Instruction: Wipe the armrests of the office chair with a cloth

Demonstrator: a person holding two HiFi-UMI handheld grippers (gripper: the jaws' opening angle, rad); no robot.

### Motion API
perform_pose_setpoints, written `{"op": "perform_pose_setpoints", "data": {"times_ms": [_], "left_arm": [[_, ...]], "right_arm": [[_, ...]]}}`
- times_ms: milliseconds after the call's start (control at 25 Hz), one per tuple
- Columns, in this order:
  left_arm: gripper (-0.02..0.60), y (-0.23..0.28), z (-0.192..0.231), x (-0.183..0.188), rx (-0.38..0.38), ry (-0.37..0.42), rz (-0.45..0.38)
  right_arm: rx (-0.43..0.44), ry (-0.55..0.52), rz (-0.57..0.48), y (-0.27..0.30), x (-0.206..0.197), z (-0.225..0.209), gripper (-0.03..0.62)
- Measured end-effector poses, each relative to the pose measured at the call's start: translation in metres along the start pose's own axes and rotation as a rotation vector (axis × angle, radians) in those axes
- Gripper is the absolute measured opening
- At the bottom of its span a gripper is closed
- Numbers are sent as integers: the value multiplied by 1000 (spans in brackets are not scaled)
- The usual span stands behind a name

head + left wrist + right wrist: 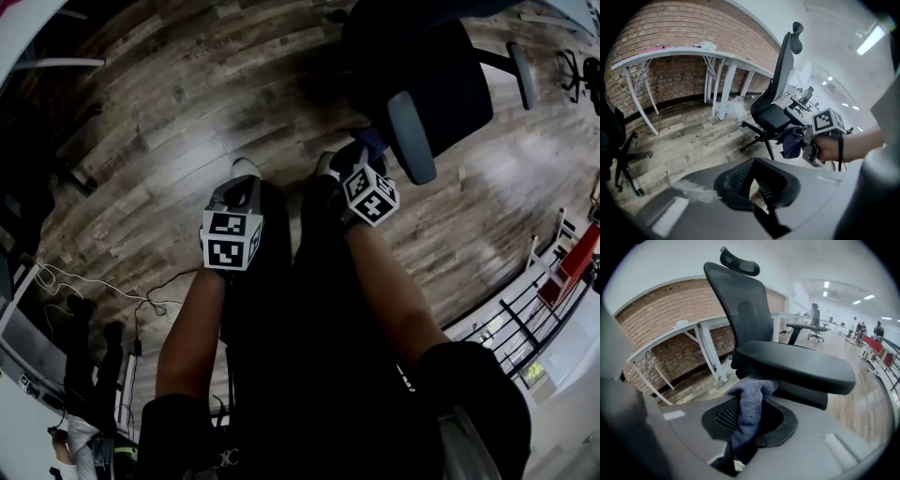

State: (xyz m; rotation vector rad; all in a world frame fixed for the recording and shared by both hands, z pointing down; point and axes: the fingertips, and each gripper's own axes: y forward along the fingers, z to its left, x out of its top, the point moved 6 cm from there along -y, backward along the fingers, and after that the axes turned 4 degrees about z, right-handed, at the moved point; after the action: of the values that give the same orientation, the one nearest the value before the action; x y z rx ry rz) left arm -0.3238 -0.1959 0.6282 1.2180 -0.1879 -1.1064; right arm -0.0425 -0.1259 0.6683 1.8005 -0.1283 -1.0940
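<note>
A black office chair [441,75] stands at the upper right of the head view, with a grey armrest [411,136] nearest me and a second armrest [523,75] beyond. My right gripper [362,161] is shut on a blue-grey cloth [371,142] just below the near armrest's end. In the right gripper view the cloth [750,411] hangs between the jaws and its top touches the front end of the armrest [797,366]. My left gripper [236,192] hovers over the floor to the left, apart from the chair. Its jaws [752,180] are shut on nothing. The left gripper view also catches the right gripper [806,140] and cloth [791,143].
White tables [679,54] line a brick wall [670,28] behind the chair. Another chair's wheeled base [628,159] stands at the left. Cables [103,286] lie on the wood floor, and a railing [525,319] runs at the lower right. More chairs stand far off.
</note>
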Motion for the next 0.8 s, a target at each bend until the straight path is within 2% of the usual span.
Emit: {"op": "perform_pose_setpoints", "data": {"times_ms": [120,240,520,800], "left_arm": [[5,5,10,-8,8,17,9],[5,5,13,-14,9,32,10],[5,17,23,-22,1,36,34],[5,26,33,-23,16,64,51]], "right_arm": [[-60,79,-44,13,5,-11,80],[-84,112,-91,21,14,-18,80],[-65,125,-122,52,22,-11,80],[-40,132,-106,81,17,-2,80]]}}
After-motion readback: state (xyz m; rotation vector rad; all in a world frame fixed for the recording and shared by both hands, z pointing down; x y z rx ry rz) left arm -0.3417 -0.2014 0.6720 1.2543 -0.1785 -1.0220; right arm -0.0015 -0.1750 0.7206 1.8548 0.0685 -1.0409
